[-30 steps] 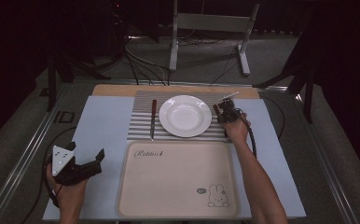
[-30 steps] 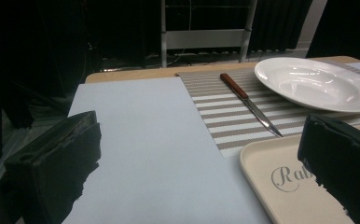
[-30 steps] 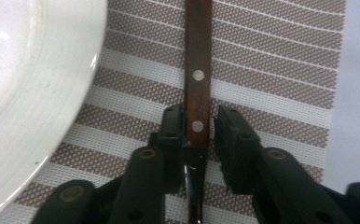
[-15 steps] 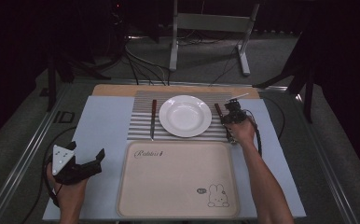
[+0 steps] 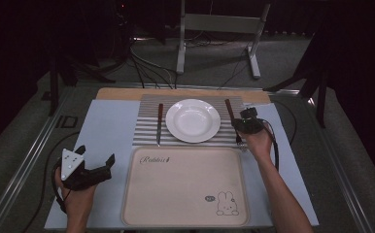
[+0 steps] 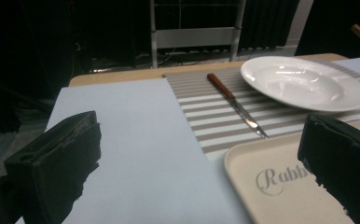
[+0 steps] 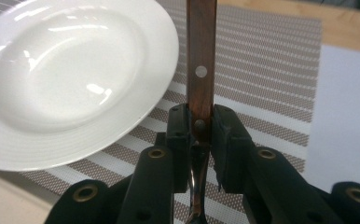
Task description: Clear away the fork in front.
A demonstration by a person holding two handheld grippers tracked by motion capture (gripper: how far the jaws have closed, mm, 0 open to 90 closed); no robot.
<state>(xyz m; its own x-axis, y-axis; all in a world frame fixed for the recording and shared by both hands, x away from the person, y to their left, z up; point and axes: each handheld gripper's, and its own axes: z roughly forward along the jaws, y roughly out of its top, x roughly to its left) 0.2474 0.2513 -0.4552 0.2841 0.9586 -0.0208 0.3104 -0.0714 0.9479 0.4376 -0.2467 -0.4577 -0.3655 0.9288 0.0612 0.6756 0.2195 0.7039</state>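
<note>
My right gripper is shut on a wood-handled fork, gripping where handle meets metal neck. The fork runs along the right of a white plate on a striped placemat. A wood-handled knife lies left of the plate. My left gripper is open and holds nothing, low at the left over the pale blue mat. A cream tray with a rabbit print lies in front of the placemat.
A white metal stand and cables sit on the floor beyond the table. Metal rails run along the table's left edge. A wooden board shows behind the placemat.
My right gripper has shifted a little right and nearer with the fork, bringing it down beside the plate. The left gripper has stayed put.
</note>
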